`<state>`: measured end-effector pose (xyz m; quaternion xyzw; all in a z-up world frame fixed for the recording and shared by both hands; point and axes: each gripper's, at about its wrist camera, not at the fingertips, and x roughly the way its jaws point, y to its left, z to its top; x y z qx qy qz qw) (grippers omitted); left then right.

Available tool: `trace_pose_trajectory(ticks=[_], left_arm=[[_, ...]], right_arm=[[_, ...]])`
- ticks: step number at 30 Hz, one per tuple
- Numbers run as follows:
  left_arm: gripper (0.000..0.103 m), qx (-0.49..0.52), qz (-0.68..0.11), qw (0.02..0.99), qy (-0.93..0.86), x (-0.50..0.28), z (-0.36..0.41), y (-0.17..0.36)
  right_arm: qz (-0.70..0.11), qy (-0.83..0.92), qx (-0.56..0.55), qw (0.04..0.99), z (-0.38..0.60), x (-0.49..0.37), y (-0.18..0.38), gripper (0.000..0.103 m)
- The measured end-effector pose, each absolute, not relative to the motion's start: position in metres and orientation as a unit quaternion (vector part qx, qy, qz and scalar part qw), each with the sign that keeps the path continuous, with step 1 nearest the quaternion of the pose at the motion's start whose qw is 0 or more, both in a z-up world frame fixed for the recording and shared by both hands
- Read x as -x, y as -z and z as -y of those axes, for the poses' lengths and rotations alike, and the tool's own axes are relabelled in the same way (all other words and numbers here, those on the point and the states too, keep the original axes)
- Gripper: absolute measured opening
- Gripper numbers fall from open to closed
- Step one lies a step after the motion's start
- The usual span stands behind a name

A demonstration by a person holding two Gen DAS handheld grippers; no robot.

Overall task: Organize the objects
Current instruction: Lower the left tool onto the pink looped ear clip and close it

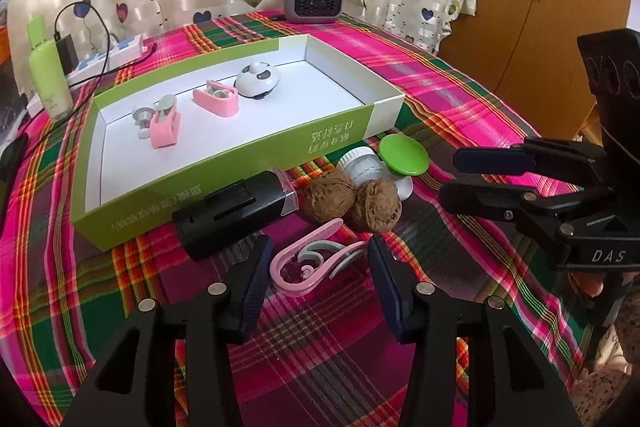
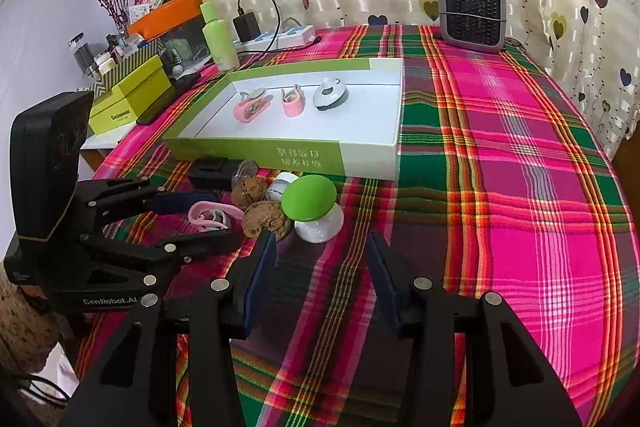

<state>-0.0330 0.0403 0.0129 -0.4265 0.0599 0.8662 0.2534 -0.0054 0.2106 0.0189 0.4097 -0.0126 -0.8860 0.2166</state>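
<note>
Clip: pink plastic clip (image 1: 316, 259) is seen lying flat on the plaid surface (image 1: 460, 115), before the green tray (image 1: 224, 143).
Left hand-held gripper (image 1: 316, 267): jaws apart, set astride the clip, not pressed on it.
Right hand-held gripper (image 2: 320, 267): jaws apart, nothing between.
Handling: judged light, springy and slippery; best taken across its thicker outer arm.

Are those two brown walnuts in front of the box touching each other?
Touching. In the left wrist view the left walnut and the right walnut press side to side with no cloth showing between them, just beyond the pink clip.
</note>
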Motion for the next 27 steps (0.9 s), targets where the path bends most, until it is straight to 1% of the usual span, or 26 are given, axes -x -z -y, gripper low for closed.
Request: trace_pose_trajectory(ticks=[12, 17, 18, 19, 22, 27], left_arm=[[0.048, 0.426, -0.062, 0.237, -0.871, 0.020, -0.026, -0.011], [0.047, 0.426, -0.044, 0.234, -0.873, 0.020, -0.024, -0.012], [0.041, 0.426, -0.043, 0.233, -0.873, 0.019, -0.023, -0.012], [0.031, 0.425, -0.046, 0.228, -0.875, 0.018, -0.023, -0.012], [0.020, 0.426, -0.048, 0.215, -0.878, 0.017, -0.020, -0.012], [0.020, 0.426, -0.045, 0.204, -0.880, 0.013, -0.013, -0.012]], right_arm=[[0.008, 0.880, -0.414, 0.234, -0.198, -0.001, -0.015, 0.047], [0.007, 0.880, -0.414, 0.233, -0.196, -0.001, -0.014, 0.047], [0.006, 0.879, -0.415, 0.234, -0.195, -0.001, -0.014, 0.047], [0.006, 0.879, -0.415, 0.235, -0.195, -0.002, -0.014, 0.047], [0.006, 0.880, -0.412, 0.238, -0.192, -0.003, -0.014, 0.047], [0.011, 0.880, -0.407, 0.244, -0.186, -0.001, -0.016, 0.047]])
